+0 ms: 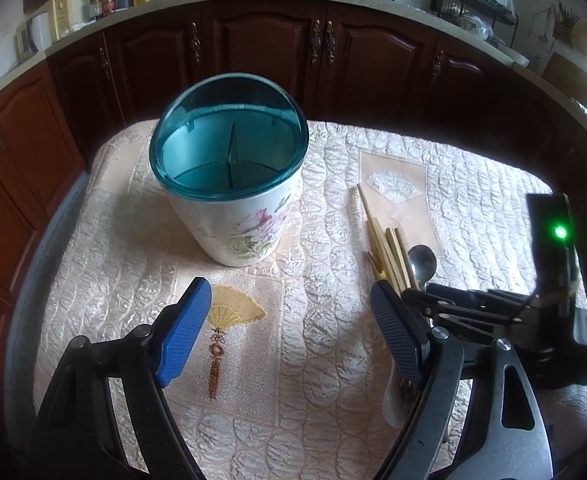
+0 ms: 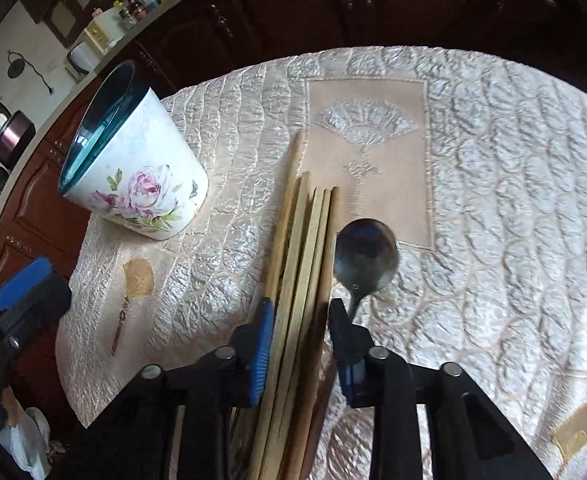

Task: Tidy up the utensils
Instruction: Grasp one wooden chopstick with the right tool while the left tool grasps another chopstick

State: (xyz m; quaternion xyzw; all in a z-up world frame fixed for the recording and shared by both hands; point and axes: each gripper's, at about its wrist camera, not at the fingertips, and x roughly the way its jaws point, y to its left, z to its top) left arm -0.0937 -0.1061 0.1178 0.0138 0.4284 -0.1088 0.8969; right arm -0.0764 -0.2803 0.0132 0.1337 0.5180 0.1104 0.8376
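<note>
Right wrist: right gripper (image 2: 299, 344) pinches chopsticks (image 2: 299, 248) mid-table — left gripper (image 1: 289, 332) spread over bare cloth (image 1: 313, 380).

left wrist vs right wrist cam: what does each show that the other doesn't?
Left wrist only: the divider inside the holder, and the left gripper wide open over bare cloth.

Right wrist only: the right gripper with its pads around the chopsticks; whether they press yet is unclear.

Both: floral utensil holder, chopsticks, metal spoon, quilted tablecloth.
</note>
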